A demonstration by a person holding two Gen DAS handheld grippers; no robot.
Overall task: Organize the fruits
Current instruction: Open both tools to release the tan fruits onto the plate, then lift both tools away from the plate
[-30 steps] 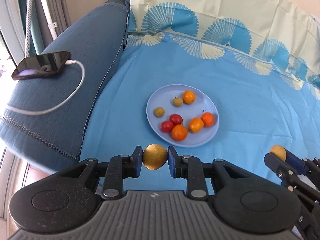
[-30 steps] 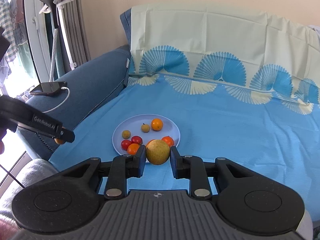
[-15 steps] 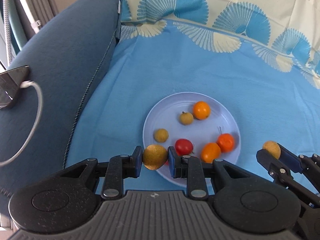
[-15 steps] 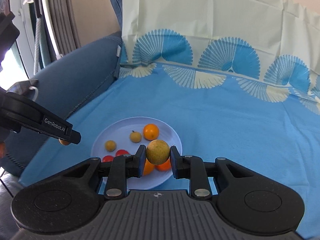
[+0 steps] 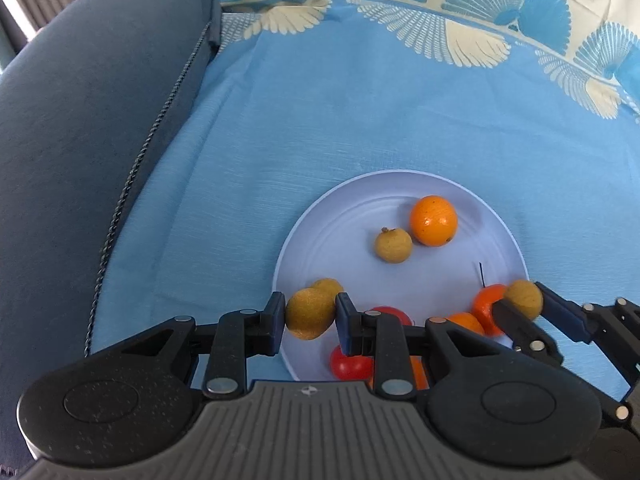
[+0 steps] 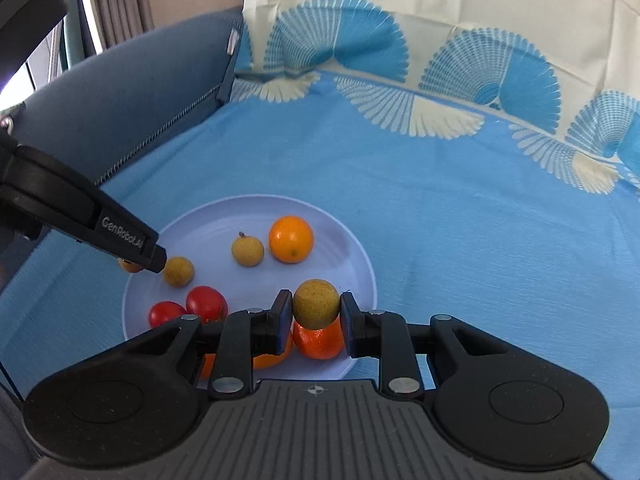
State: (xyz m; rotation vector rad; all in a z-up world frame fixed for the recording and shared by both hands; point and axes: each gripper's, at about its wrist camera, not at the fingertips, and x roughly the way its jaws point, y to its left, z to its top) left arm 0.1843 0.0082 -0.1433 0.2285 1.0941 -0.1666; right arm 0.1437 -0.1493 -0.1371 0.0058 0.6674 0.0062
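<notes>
A pale blue plate (image 5: 496, 216) (image 6: 216, 224) on the blue cloth holds oranges (image 5: 433, 220) (image 6: 291, 239), red tomatoes (image 5: 350, 362) (image 6: 206, 304) and small yellow-brown fruits (image 5: 393, 245) (image 6: 247, 251). My left gripper (image 5: 310, 314) is shut on a yellow-brown fruit (image 5: 309, 313) over the plate's left rim. My right gripper (image 6: 316, 304) is shut on a yellow-brown fruit (image 6: 316, 303) above the plate's near right part, over an orange (image 6: 319, 342). It also shows in the left wrist view (image 5: 522, 300).
A dark blue sofa armrest (image 5: 80, 140) (image 6: 132, 92) rises left of the cloth. A fan-patterned cloth (image 6: 440, 32) drapes the backrest behind. Open blue cloth (image 6: 480, 240) lies right of and beyond the plate.
Both grippers moved forward and down toward the plate, each still holding its fruit. The left one now hangs over the plate's left rim, the right one over its near right part.
</notes>
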